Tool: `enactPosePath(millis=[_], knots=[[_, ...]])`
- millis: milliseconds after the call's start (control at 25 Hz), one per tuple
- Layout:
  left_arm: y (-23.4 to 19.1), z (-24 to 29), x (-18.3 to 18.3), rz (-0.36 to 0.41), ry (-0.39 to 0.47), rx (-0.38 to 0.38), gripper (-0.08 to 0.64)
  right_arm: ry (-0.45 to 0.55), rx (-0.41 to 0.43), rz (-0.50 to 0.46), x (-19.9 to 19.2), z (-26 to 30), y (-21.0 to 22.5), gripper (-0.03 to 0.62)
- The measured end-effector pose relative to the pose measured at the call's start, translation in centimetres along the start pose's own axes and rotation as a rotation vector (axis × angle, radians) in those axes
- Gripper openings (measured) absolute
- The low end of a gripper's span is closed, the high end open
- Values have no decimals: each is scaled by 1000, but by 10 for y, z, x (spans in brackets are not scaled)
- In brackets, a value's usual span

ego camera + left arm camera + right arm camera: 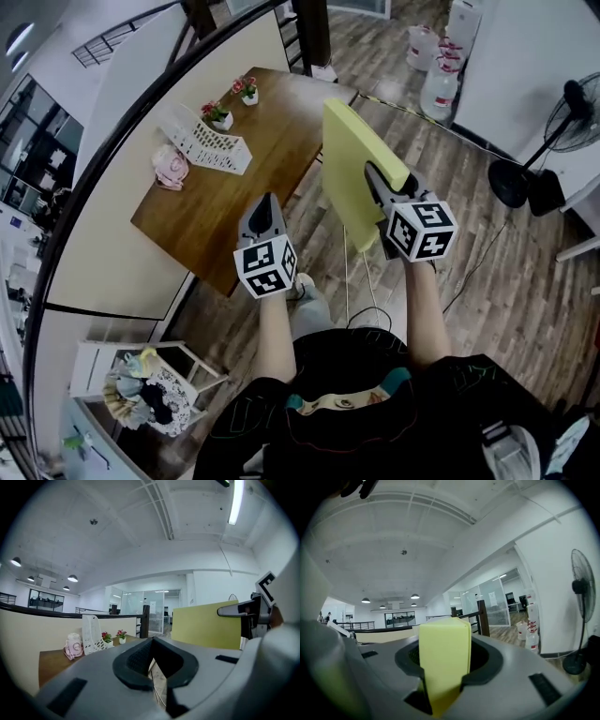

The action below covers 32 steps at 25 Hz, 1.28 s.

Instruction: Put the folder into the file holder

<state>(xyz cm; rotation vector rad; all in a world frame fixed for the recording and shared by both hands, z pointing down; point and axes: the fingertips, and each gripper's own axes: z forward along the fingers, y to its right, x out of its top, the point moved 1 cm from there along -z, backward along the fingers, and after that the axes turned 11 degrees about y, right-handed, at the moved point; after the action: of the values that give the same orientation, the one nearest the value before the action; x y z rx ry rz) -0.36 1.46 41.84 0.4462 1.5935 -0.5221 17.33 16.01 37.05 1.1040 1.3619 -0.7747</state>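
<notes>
A yellow folder (349, 164) stands upright on edge above the floor, right of the wooden table (248, 202). My right gripper (373, 172) is shut on its near edge; in the right gripper view the folder (445, 663) fills the space between the jaws. The white file holder (212, 142) lies on the table's far left part, also seen in the left gripper view (92, 633). My left gripper (265, 200) hovers over the table's near corner, jaws together and empty (151, 641). That view also shows the folder (208, 626) at right.
On the table sit a pink item (171, 167) and two small flower pots (217, 114) (247, 89). A standing fan (562, 122) and water jugs (439, 84) are at the far right. A dark railing (112, 155) runs along the table's left. A white rack (141, 380) is at lower left.
</notes>
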Motion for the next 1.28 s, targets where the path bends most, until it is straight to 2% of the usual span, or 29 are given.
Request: enactPosePath(millis=[280, 560, 840, 1040, 1280], knots=[[-7, 96, -16, -47, -4, -84, 2, 23, -100, -13, 4, 60, 46, 170], [-60, 193, -13, -90, 3, -94, 2, 89, -132, -48, 24, 162, 54, 170], [-109, 251, -34, -134, -25, -63, 2, 86, -147, -72, 9, 242, 51, 170], [-123, 276, -49, -150, -55, -37, 2, 51, -171, -75, -2, 275, 70, 170], [-141, 302, -42, -120, -43, 31, 2, 24, -118, -37, -11, 325, 84, 170]])
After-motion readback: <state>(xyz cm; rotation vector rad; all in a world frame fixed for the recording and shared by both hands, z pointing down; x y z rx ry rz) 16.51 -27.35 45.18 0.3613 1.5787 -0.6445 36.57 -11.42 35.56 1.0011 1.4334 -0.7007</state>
